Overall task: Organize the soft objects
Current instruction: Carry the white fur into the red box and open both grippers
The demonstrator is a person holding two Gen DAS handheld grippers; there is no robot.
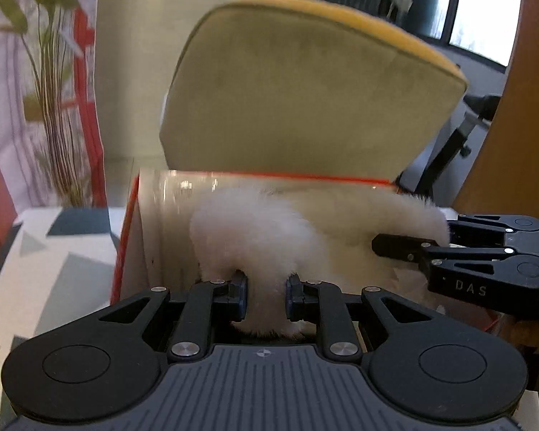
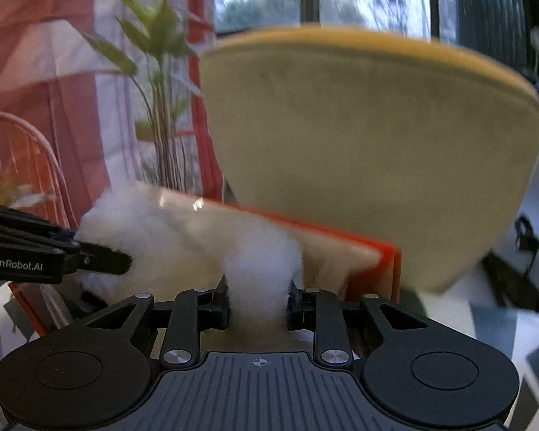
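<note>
Holding the white fluffy throw (image 1: 269, 230) with both grippers, jaws pinched on fur, you hover before the orange-edged box (image 1: 125, 237). Left gripper (image 1: 266, 298) and right gripper (image 2: 258, 305) haven't released; stowing remains.

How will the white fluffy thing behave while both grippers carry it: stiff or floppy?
Likely floppy: the fluffy thing bunches into a narrow waist where the left gripper pinches it. Probably light and compressible; the right gripper squeezes it as thin. Long pile may slip.

The white fluffy thing (image 1: 269, 230) is smeared by motion, its shape unclear, and its lower edge disappears behind the left hand-held gripper (image 1: 266, 298). The orange-edged box (image 2: 377, 262) hides the base of the yellow cushion (image 2: 370, 158). The plant (image 1: 54, 107) is blurred.
</note>
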